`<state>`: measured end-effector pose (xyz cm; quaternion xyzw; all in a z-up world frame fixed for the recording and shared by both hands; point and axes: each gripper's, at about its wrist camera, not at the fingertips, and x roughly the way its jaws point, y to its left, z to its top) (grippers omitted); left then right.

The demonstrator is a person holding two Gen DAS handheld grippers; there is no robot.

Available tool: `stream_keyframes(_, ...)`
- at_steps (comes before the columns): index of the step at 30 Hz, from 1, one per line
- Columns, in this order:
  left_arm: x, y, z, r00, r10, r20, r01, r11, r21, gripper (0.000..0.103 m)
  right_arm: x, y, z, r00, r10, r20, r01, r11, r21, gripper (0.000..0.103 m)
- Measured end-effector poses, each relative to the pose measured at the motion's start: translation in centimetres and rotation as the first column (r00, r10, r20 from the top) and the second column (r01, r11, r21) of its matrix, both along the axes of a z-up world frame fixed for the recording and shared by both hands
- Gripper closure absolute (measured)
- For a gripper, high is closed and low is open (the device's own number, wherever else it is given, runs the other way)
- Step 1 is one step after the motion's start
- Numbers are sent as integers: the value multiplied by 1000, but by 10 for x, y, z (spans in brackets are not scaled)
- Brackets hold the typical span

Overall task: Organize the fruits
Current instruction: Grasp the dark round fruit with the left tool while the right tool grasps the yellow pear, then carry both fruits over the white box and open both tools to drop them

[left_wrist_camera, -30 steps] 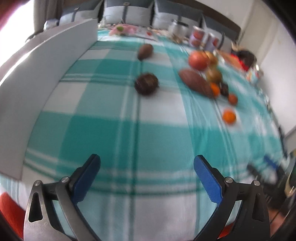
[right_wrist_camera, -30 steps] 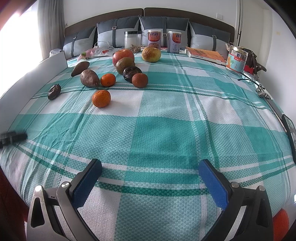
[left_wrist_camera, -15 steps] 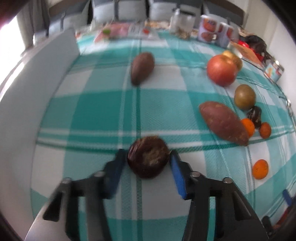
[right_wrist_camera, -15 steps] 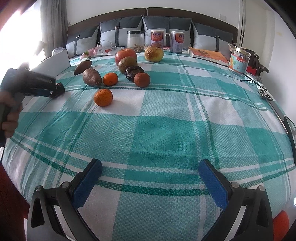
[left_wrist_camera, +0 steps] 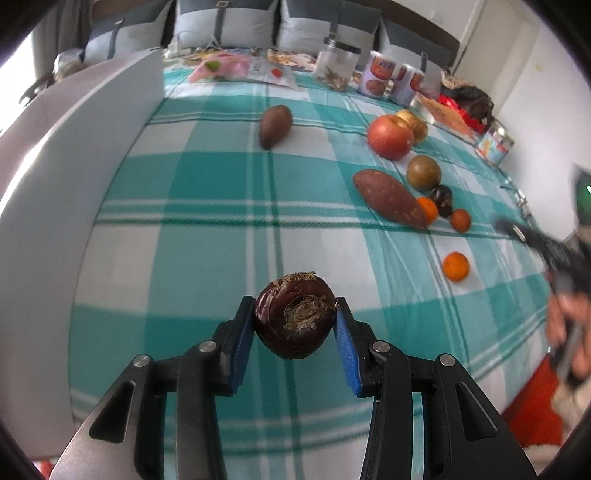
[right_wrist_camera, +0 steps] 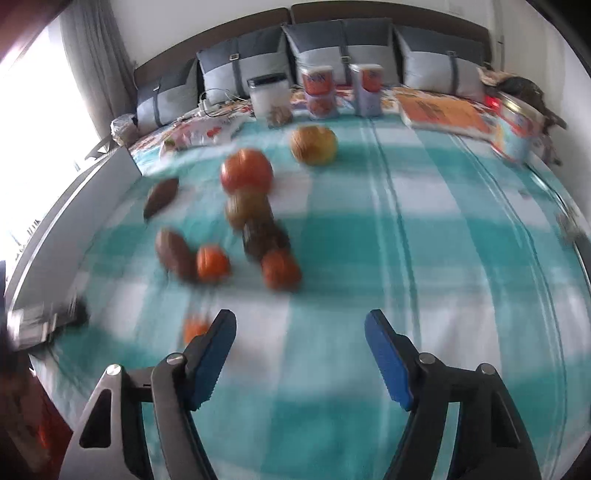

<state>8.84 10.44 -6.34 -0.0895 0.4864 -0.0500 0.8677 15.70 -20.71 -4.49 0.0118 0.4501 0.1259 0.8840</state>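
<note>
Left gripper (left_wrist_camera: 295, 325) clamps dark fruit (left_wrist_camera: 294, 315); cans' (left_wrist_camera: 391, 79) labels perhaps unreadable.

Your right wrist view is smeared throughout: the fruits (right_wrist_camera: 255, 221) blur into each other, and a small orange (right_wrist_camera: 194, 328) sits half hidden behind a gripper finger (right_wrist_camera: 214, 354). In your left wrist view, a hand (left_wrist_camera: 570, 332) at the right edge is blurred and cut off.

Grey pillows (right_wrist_camera: 236, 75) against dark headboard (right_wrist_camera: 388, 14), white walls (right_wrist_camera: 192, 22), bright window (right_wrist_camera: 33, 110).
</note>
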Motion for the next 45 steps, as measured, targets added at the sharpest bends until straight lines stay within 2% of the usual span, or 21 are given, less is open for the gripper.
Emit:
stream_keyframes(3,-16,6,8,1000,14,10,-14,1000,-16,60,51,20,-8,994,40,-105,-41,999,-9,36)
stream_keyframes(4,-20,7,12,1000,16,16,-15,1000,-16,60,68,26,-15,988,35,-149,-37,999,-11,42)
stream_keyframes(6,-31,11,22,999,21,36,-20,999,-28,60,82,28,-13,991,-6,-137,3,1000,-22,44)
stream_keyframes(8,-36,15,29,999,29,44,-27,999,-47,60,95,30,-3,993,-32,-110,37,999,38,44)
stream_keyframes(11,-39,20,37,998,42,47,-39,997,-68,60,117,47,-2,987,-4,-160,18,996,84,39)
stream_keyframes(15,-41,28,50,997,58,48,-53,994,-92,60,141,81,-23,971,27,-239,-36,999,-34,42)
stream_keyframes(16,-42,33,56,997,64,51,-58,993,-100,60,144,86,-28,968,34,-250,-51,997,-59,55)
stream_keyframes(19,-52,64,78,992,106,71,-95,984,-152,60,142,96,-17,980,44,-195,-66,992,-106,55)
stream_keyframes(21,-60,95,91,983,159,90,-142,975,-170,60,135,103,3,985,73,-157,-85,994,-70,55)
stream_keyframes(24,-69,146,103,959,260,110,-248,962,-112,60,114,138,42,975,191,-112,-190,982,20,55)
stream_keyframes(25,-70,165,101,948,302,104,-294,952,-82,60,105,158,55,965,243,-100,-239,969,57,55)
stream_keyframes(28,-70,208,81,920,390,39,-389,921,-22,60,67,237,88,905,420,-64,-403,897,182,55)
stream_keyframes(29,-70,215,73,913,408,18,-408,913,2,60,50,275,96,869,492,-53,-469,854,226,55)
stream_keyframes(31,-70,225,55,904,426,-27,-425,904,42,60,24,325,98,817,574,-53,-541,795,274,55)
stream_keyframes(32,-71,225,49,902,429,-44,-426,903,51,60,8,360,96,778,625,-65,-582,756,300,55)
stream_keyframes(34,-76,223,43,902,430,-50,-426,902,66,60,-14,406,89,737,672,-76,-629,722,288,55)
stream_keyframes(36,-79,217,46,907,420,-30,-416,904,96,59,-28,435,78,722,686,-91,-651,718,248,54)
stream_keyframes(39,-82,216,48,904,426,-24,-423,902,80,45,-32,460,60,732,671,-119,-644,738,204,51)
stream_keyframes(40,-83,217,49,903,429,-20,-427,901,75,43,-31,459,57,746,656,-120,-630,752,196,45)
stream_keyframes(43,-87,218,54,897,442,4,-441,895,71,41,-22,439,68,793,603,-89,-569,785,245,45)
stream_keyframes(45,-90,208,63,898,439,40,-441,895,67,35,-18,413,86,813,581,-35,-554,792,257,42)
